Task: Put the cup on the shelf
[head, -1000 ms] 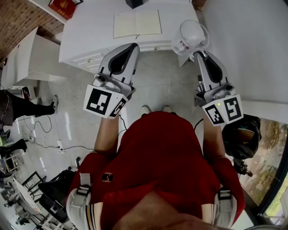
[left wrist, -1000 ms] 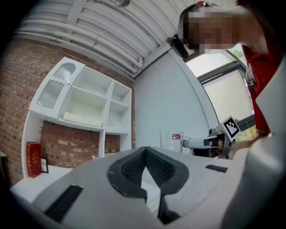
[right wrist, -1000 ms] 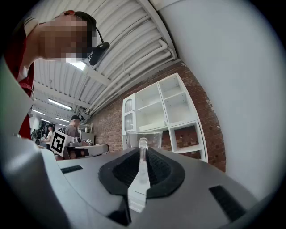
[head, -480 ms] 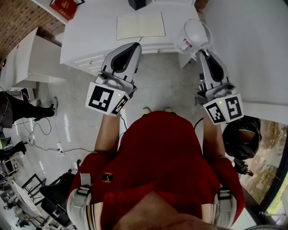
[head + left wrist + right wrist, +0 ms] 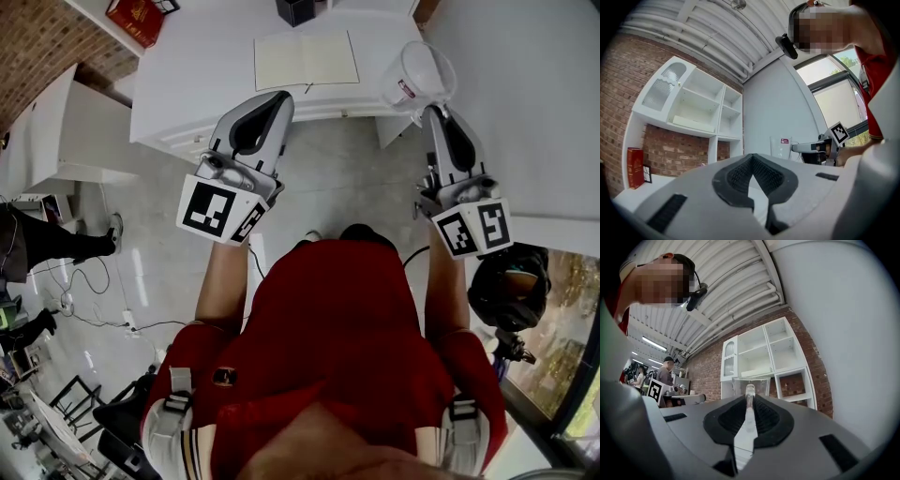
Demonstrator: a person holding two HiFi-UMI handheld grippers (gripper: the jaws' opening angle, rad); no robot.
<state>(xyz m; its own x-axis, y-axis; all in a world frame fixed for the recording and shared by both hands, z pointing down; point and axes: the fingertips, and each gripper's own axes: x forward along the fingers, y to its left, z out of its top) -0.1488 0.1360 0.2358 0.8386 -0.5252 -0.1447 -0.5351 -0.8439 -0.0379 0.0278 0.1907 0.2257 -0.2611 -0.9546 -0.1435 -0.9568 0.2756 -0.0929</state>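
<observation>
Our right claw [image 5: 429, 111] clenches the half-hidden handle of the glass cup [image 5: 418, 71]; our left claw [image 5: 273, 97] is closed, empty, by the white table [image 5: 187, 75], facing brick-backed shelves [image 5: 701, 105].

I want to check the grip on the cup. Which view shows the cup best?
The head view: the whole cup shows from above, held by the right tool. The left gripper view shows it small, side-on; the right gripper view shows only handle and rim.
</observation>
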